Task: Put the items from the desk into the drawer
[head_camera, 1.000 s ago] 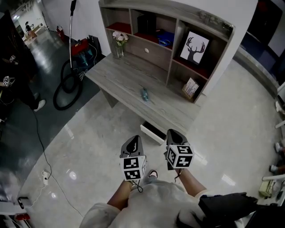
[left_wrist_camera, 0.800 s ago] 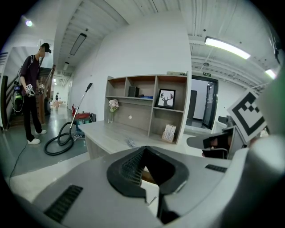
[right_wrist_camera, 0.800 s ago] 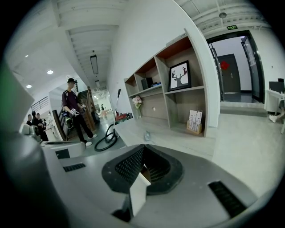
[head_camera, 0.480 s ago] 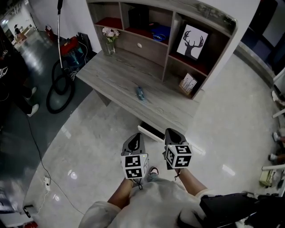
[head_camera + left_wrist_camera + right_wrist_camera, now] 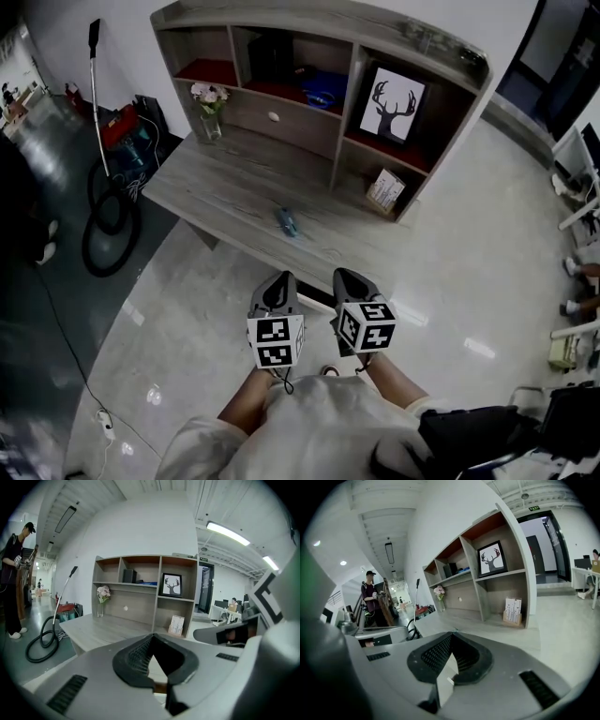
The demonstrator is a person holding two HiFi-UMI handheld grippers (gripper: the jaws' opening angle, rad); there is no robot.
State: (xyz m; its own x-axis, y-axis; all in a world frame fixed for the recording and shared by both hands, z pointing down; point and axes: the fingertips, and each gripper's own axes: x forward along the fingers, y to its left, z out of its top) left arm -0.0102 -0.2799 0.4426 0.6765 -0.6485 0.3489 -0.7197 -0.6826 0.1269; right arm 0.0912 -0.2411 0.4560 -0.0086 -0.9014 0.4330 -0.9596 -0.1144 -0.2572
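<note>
A small blue item lies on the grey wooden desk, alone near its front middle. The hutch at the back of the desk has a closed drawer with a round knob. Both grippers hang over the floor just short of the desk's front edge and point at it. My left gripper is shut and holds nothing, its tips meeting in the left gripper view. My right gripper is beside it, also shut and empty. The blue item lies a little beyond the left gripper.
A vase of flowers stands at the desk's back left. The hutch holds a deer picture, a card and a blue thing. A vacuum cleaner with hose is left of the desk. A person stands far left.
Both grippers have moved forward towards the desk's front edge, side by side. The desk and hutch now sit closer and more centred in the head view. Both stay shut.
</note>
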